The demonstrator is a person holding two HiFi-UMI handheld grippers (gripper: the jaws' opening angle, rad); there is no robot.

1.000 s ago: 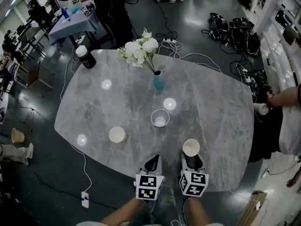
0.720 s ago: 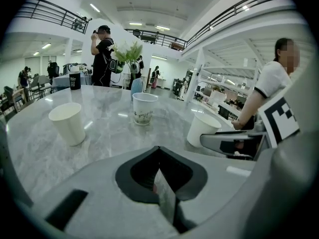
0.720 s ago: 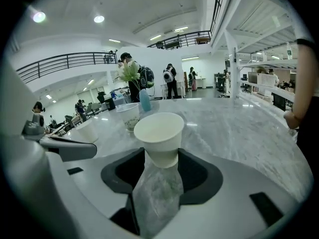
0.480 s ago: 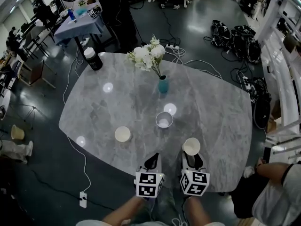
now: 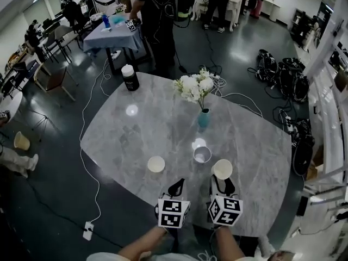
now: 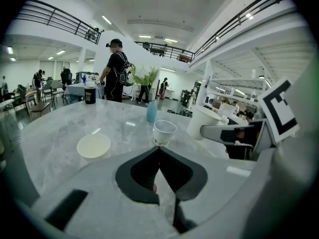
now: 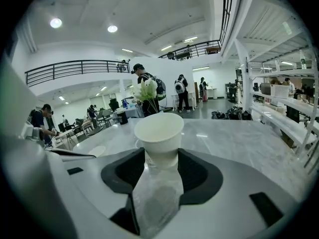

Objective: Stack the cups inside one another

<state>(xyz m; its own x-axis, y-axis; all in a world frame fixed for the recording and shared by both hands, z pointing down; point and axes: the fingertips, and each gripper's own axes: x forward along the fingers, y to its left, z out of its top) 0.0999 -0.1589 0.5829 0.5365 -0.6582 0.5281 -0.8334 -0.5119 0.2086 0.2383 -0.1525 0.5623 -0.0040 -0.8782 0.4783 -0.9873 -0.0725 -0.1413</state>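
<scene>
White paper cup point(image 7: 158, 132) sits pinched upright in the right gripper's point(image 5: 223, 185) jaws, probably to nest into the clear cup point(image 5: 202, 154) on the tabletop point(image 5: 136, 129). The left gripper's point(image 6: 159, 153) jaws are pressed together, empty.

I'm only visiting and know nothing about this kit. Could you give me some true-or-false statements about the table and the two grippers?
1. The right gripper holds a paper cup. True.
2. The left gripper holds a cup too. False: its jaws are together with no cup between them.
3. Two more cups stand loose on the table. True: a cream cup and a clear cup.
4. The vase holds red flowers. False: the flowers are white.
5. All the cups are already stacked. False: all three are apart.
</scene>
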